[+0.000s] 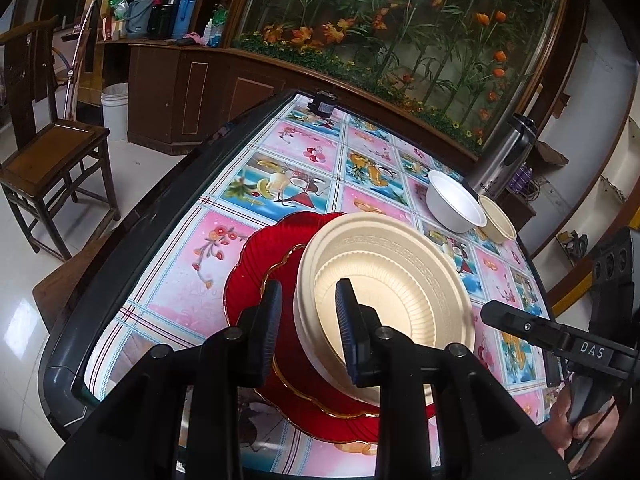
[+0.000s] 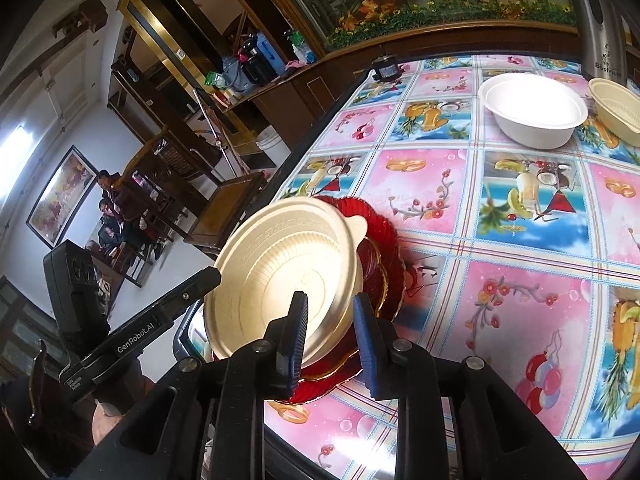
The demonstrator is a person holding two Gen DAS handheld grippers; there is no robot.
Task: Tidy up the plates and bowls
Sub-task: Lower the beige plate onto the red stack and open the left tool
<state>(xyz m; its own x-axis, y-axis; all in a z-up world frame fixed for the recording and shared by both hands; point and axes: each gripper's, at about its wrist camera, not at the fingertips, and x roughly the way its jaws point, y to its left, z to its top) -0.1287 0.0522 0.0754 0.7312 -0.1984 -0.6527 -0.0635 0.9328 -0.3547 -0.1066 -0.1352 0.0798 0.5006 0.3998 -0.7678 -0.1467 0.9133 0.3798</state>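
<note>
Near the table's (image 1: 168,280) front edge, my left gripper (image 1: 308,316) pinches the cream bowl's (image 1: 384,280) rim atop red plates (image 1: 256,280); right gripper (image 2: 334,332) straddles it, spread.

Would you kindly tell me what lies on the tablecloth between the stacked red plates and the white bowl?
Nothing: in the right wrist view the tablecloth between the red plates and the white bowl is bare, only its printed pattern showing.

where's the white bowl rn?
The white bowl sits at the far right end of the table in both wrist views, right beside a beige bowl and in front of a steel flask, well away from the red plate.
</note>
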